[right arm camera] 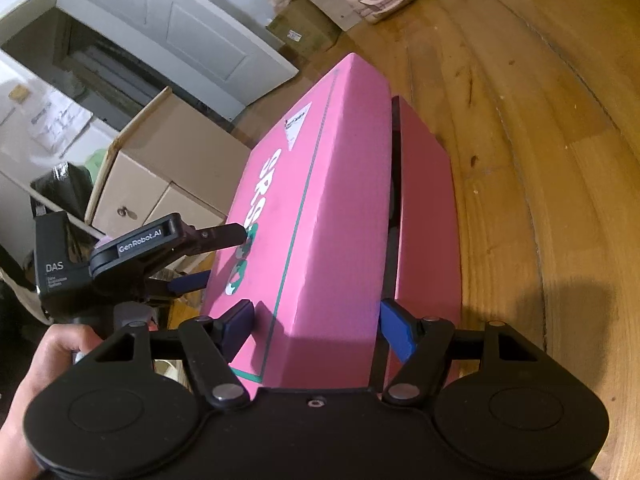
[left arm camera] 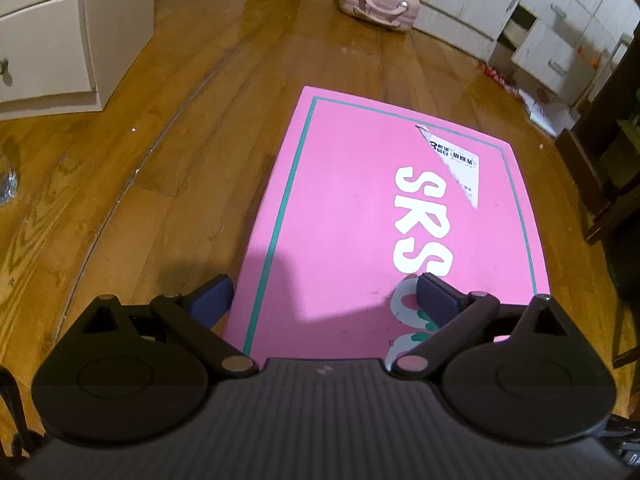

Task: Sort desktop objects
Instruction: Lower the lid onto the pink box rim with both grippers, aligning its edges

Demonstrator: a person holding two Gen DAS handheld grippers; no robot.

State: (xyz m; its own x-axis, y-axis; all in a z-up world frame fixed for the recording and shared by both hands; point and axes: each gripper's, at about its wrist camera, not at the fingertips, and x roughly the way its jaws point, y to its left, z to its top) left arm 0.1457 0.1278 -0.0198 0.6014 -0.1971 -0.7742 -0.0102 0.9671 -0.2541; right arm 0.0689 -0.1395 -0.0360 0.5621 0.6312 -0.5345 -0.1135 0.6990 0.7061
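Observation:
A pink box lid (left arm camera: 360,216) with a teal border, white "SRS" lettering and a torn label fills the left wrist view. In the right wrist view the lid (right arm camera: 320,208) is tilted up off the pink box base (right arm camera: 428,208), with a dark gap between them. My right gripper (right arm camera: 316,320) is shut on the lid's near edge, one pad on top and one under the rim. My left gripper (left arm camera: 324,292) is open, its fingers spread wide at the lid's left edge; it also shows in the right wrist view (right arm camera: 208,256), one finger above and one below the lid.
The box rests on a round wooden table (right arm camera: 540,160). A pink handbag (left arm camera: 378,2) lies on the floor beyond. White drawers (left arm camera: 44,36) stand left, white cabinets (left arm camera: 540,20) right. Cardboard boxes (right arm camera: 160,160) stand beside the table.

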